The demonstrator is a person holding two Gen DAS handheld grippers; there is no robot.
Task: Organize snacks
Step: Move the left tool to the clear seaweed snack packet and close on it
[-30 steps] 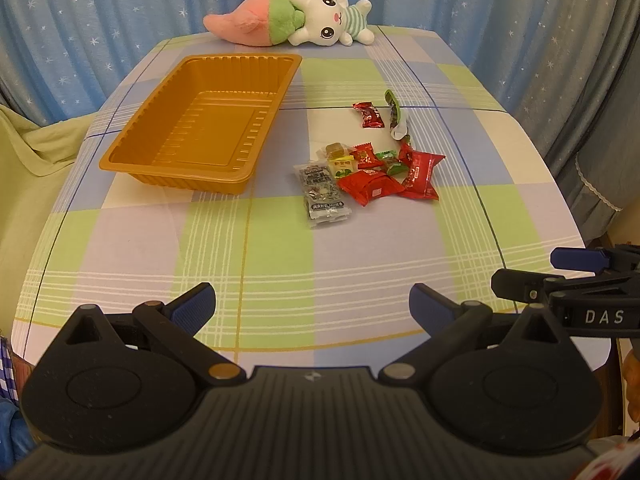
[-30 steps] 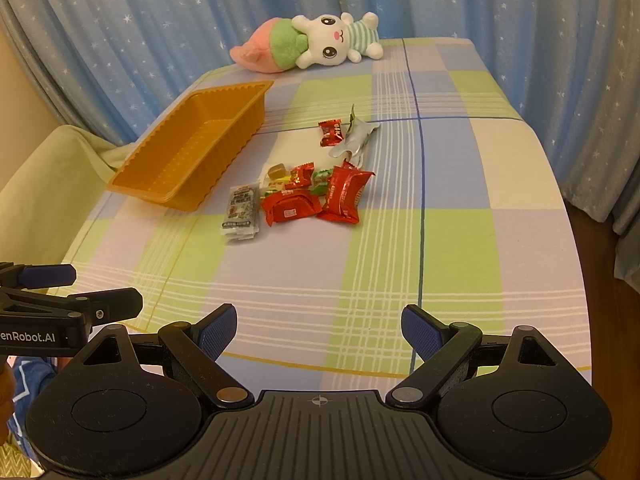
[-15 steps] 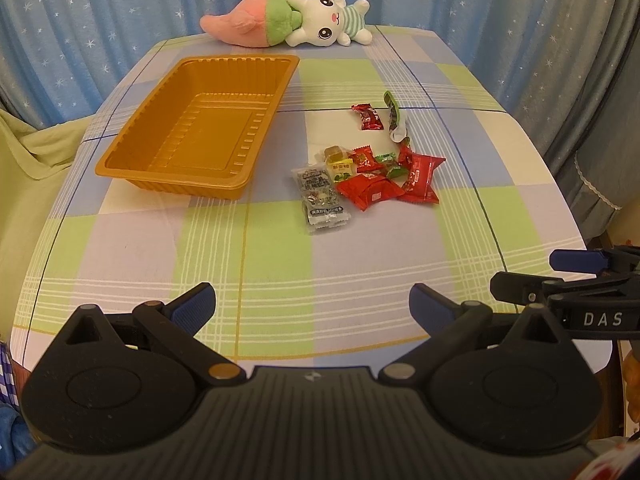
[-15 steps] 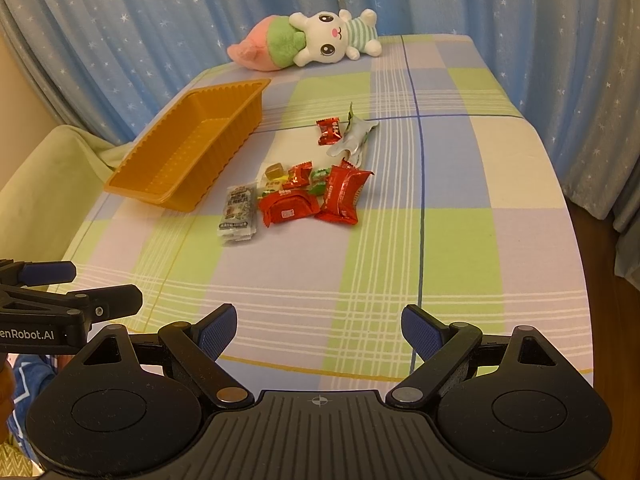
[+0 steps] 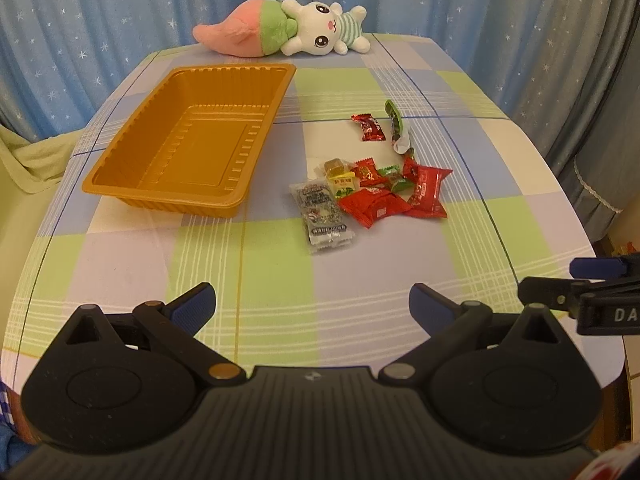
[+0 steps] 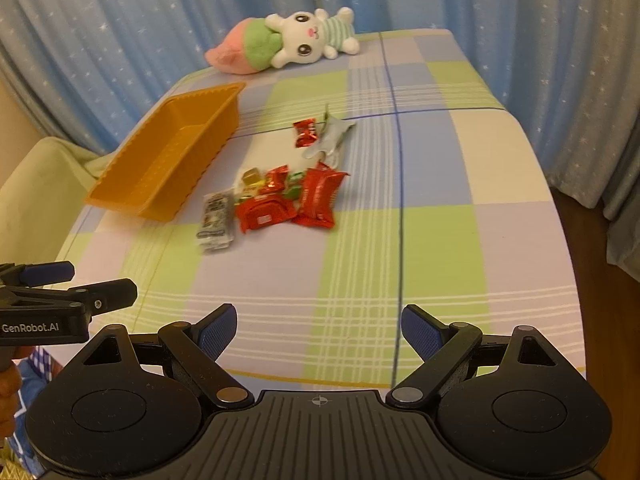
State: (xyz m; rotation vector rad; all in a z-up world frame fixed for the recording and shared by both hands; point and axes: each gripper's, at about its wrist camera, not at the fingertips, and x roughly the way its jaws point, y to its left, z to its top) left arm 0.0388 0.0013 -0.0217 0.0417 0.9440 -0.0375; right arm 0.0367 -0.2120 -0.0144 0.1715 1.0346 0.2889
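Observation:
An empty orange plastic tray (image 5: 192, 148) (image 6: 168, 160) sits on the left of the checked tablecloth. To its right lies a pile of wrapped snacks: red packets (image 5: 376, 208) (image 6: 316, 196), a silver packet (image 5: 324, 216) (image 6: 216, 216), small candies (image 5: 340, 178), a lone red candy (image 5: 368, 128) (image 6: 305, 132) and a green-silver wrapper (image 5: 396, 128) (image 6: 332, 140). My left gripper (image 5: 312, 304) is open and empty above the near table edge. My right gripper (image 6: 318, 328) is open and empty, also near the front edge; it shows at the right of the left wrist view (image 5: 576, 292).
A plush rabbit in a pink and green carrot suit (image 5: 280, 32) (image 6: 280, 44) lies at the far edge of the table. Blue starred curtains hang behind. A pale green cloth (image 6: 36, 184) lies off the left side. The table edge drops off at the right.
Both grippers have moved slightly forward toward the snacks and tray. Their jaws stay open. Nothing on the table has moved.

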